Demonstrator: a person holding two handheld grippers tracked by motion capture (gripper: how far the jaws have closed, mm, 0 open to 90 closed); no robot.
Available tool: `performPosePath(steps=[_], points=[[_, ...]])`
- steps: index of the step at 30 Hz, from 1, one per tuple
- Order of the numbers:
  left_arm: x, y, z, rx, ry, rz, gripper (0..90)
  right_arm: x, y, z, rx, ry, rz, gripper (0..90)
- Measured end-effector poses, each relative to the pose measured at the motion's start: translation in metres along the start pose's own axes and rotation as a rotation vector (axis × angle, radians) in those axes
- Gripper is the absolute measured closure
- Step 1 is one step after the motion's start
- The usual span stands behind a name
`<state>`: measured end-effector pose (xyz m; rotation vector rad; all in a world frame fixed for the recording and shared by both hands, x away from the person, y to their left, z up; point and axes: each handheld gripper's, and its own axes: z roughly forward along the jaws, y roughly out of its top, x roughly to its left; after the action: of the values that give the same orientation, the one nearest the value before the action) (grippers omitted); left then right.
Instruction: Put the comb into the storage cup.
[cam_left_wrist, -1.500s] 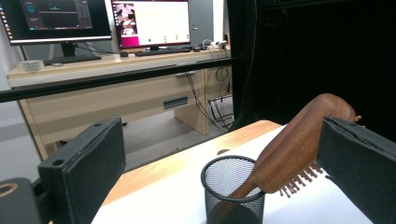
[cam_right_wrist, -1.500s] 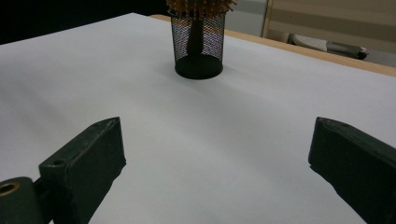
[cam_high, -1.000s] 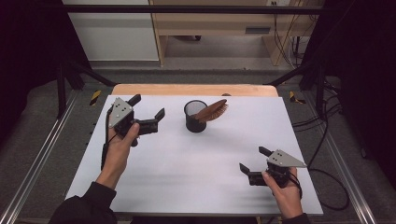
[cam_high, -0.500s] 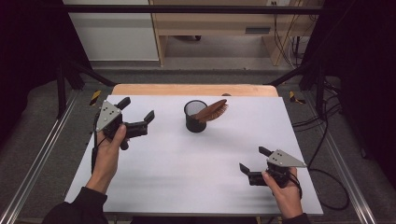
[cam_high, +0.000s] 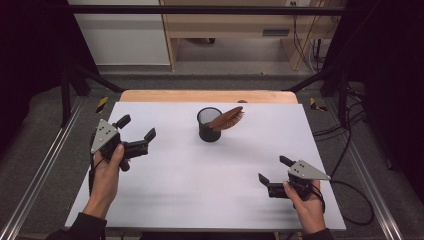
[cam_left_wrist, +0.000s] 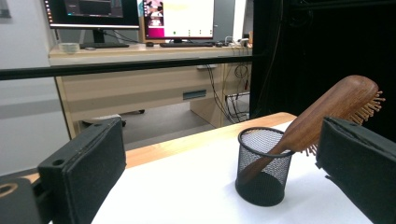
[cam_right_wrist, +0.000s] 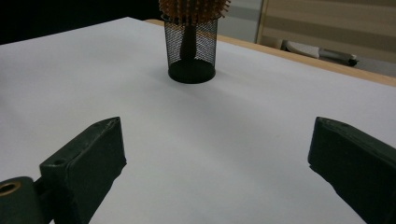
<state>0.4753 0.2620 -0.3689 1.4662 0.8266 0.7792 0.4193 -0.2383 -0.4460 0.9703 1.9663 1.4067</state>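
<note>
Along my right gripper (cam_right_wrist: 219, 172), the top edge cuts off the hairbrush (cam_right_wrist: 194, 9), so I see only the lower bristles and the handle behind the mesh cup (cam_right_wrist: 191, 46). Along my left gripper (cam_left_wrist: 224, 177), my right-hand finger covers some bristles, and the monitors (cam_left_wrist: 130, 18) are too blurred to read.

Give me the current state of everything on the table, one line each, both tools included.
Left tool: open, empty, held above the table.
Right tool: open, empty, low over the table.
Mesh cup: upright, holding the hairbrush.
Hairbrush: handle down in the cup, head leaning over its rim.
</note>
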Motion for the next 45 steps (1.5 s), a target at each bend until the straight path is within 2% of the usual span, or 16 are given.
performPosePath(steps=[5,10,14,18,21,36,45], points=[[0.008,-0.005,-0.012,-0.006,0.026,-0.014,1.5,-0.005,-0.001,-0.002,-0.035,-0.019,-0.012,4.3],[0.016,-0.008,-0.022,-0.009,0.054,-0.032,1.2,-0.009,-0.002,-0.004,-0.046,-0.032,-0.031,4.3],[0.018,-0.012,-0.028,-0.001,0.065,-0.032,1.2,-0.012,-0.003,-0.006,-0.059,-0.032,-0.017,3.8],[0.02,-0.015,-0.033,0.007,0.068,-0.03,1.2,-0.016,-0.004,-0.008,-0.063,-0.027,0.0,3.5],[0.02,-0.019,-0.037,0.021,0.07,-0.014,1.2,-0.02,-0.005,-0.009,-0.059,-0.002,0.035,3.5],[0.021,-0.038,-0.054,0.036,0.059,-0.052,1.4,-0.027,-0.008,-0.015,-0.077,-0.019,0.043,3.0],[0.017,-0.055,-0.056,0.067,0.041,-0.053,2.0,-0.028,-0.008,-0.016,-0.076,-0.015,0.038,3.0]])
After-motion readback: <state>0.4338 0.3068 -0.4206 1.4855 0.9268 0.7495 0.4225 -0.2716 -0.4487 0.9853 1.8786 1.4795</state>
